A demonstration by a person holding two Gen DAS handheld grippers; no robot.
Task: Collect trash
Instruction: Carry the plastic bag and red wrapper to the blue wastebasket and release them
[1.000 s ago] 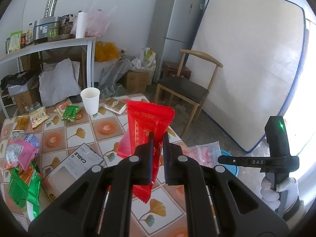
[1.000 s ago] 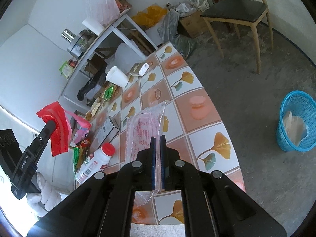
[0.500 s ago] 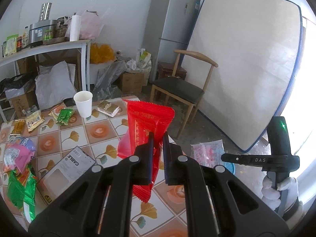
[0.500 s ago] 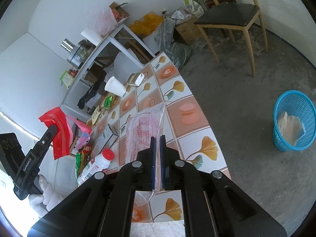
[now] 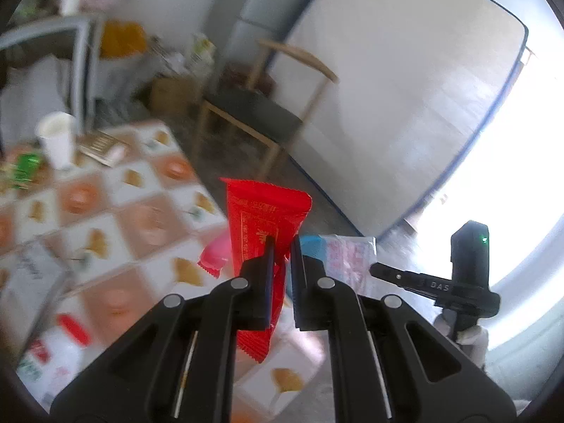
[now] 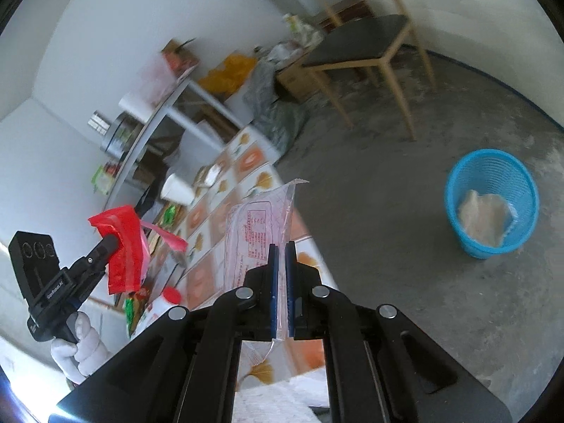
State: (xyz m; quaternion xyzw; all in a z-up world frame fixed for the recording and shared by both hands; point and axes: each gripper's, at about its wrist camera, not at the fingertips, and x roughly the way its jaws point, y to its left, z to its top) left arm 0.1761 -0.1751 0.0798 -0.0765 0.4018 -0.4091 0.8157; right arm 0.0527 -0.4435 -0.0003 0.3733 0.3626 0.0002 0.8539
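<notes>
The left gripper [image 5: 282, 243] is clamped on a red wrapper [image 5: 262, 218], the right gripper [image 6: 281, 246] on a clear bag [image 6: 259, 225]; both look light, limp and slippery, best pinched mid-body. The bin [image 6: 491, 202] sits at three o'clock.

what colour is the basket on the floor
Bright blue. The basket shows best in the right wrist view, standing on the grey floor with something pale inside.

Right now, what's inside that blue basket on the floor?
The blue basket holds a crumpled, pale, translucent piece of plastic or wrapper resting against its far wall. Whatever lies beneath that piece, at the bottom of the basket, is covered and cannot be seen.
</notes>
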